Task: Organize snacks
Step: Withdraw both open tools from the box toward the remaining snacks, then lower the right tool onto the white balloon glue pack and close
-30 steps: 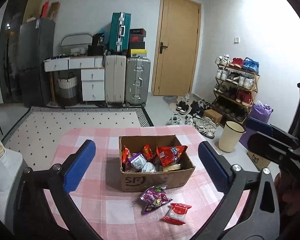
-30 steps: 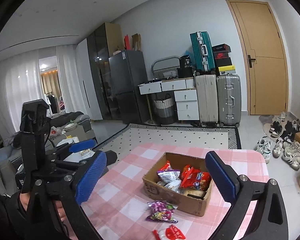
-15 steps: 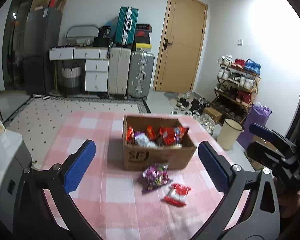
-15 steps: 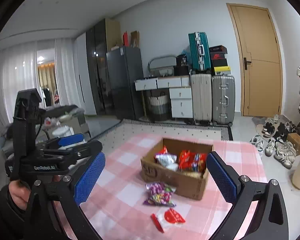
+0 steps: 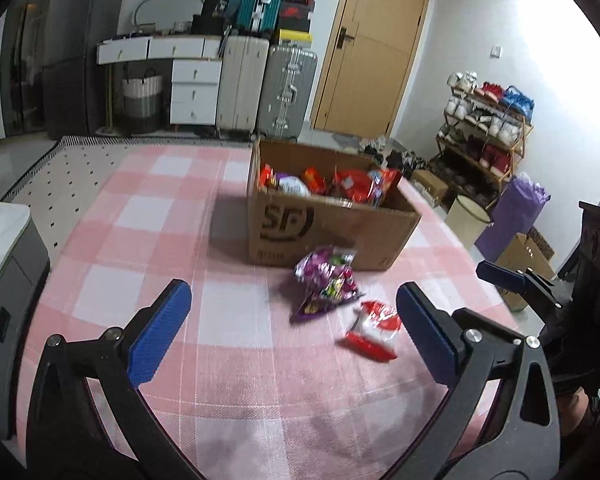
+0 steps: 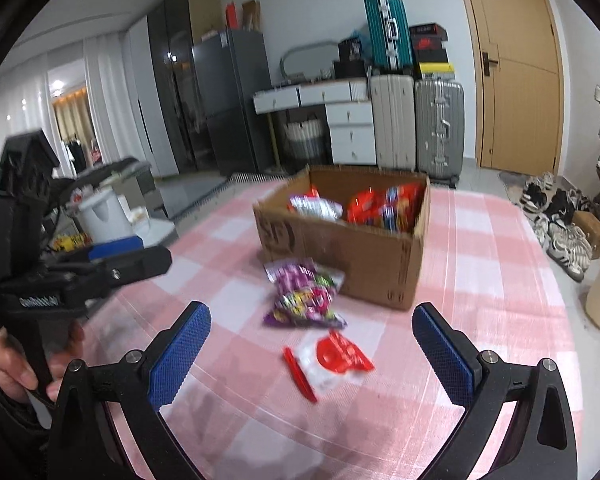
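**Both grippers wide open above table; 2 snack packets outside the box**

Left gripper [image 5: 294,322]: jaws spread wide, nothing between the blue pads [image 5: 158,338]. It hovers over the pink-and-white checked tablecloth [image 5: 152,216], apart from every packet. It also shows at the left edge of the right wrist view, gripped by a hand [image 6: 8,364].

Right gripper [image 6: 311,350]: jaws likewise spread wide, holding nothing. In its own view the red-and-white packet [image 6: 332,362] lies on the cloth between the 2 blue pads [image 6: 178,354] but farther along the table; no contact visible.

Cardboard box [image 5: 332,226]: open top, upright, printed "SF" on the near face, standing near the middle of the table. Inside are several snack packets [image 5: 352,184], mostly red, with 1 pale or silver one; exact count cannot be told.

Outside the box, 2 items:
- Purple packet [image 5: 326,282], multicoloured print, lying flat just in front of the box's near face; whether it touches the cardboard cannot be told.
- Red-and-white packet [image 5: 374,334], lying flat nearer the grippers, just beside the purple packet's lower right corner.

Both views show motion blur on the packets and box.

Background: 2 upright suitcases [image 5: 264,88] against the far wall, wooden door [image 5: 368,48], shoe rack [image 5: 484,128] at right.
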`<action>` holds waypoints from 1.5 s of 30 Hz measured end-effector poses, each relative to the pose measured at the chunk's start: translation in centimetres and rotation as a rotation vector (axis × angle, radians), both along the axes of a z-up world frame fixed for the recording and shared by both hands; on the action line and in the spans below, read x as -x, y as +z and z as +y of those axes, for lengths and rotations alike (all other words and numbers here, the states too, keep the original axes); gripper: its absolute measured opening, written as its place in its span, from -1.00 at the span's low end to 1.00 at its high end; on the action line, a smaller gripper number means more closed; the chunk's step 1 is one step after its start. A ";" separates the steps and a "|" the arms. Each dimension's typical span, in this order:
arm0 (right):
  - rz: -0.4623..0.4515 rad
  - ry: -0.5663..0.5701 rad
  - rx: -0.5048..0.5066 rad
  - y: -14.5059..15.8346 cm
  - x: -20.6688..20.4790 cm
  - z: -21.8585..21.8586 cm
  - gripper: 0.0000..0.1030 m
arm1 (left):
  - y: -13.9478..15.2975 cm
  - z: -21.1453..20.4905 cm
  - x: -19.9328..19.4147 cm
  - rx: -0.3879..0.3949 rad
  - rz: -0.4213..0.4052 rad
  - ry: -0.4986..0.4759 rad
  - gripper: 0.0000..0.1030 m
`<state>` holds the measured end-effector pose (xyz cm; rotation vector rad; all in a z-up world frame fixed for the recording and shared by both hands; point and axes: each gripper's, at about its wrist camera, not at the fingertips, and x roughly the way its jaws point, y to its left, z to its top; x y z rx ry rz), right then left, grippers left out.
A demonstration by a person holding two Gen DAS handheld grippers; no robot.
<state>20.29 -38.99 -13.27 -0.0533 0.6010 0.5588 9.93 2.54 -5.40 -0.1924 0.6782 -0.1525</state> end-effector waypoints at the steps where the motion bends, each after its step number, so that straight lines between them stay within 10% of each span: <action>1: 0.014 0.003 0.007 -0.7 -0.4 0.1 0.99 | -0.6 -0.1 -0.4 0.000 0.014 -0.002 0.98; 33: 0.234 0.049 0.188 -10.0 -7.0 4.0 0.97 | -9.1 0.0 -5.0 0.033 0.199 -0.011 0.98; 45: 0.227 0.052 0.221 -10.4 -6.8 4.6 0.05 | -8.6 0.5 -4.3 0.030 0.196 0.010 0.98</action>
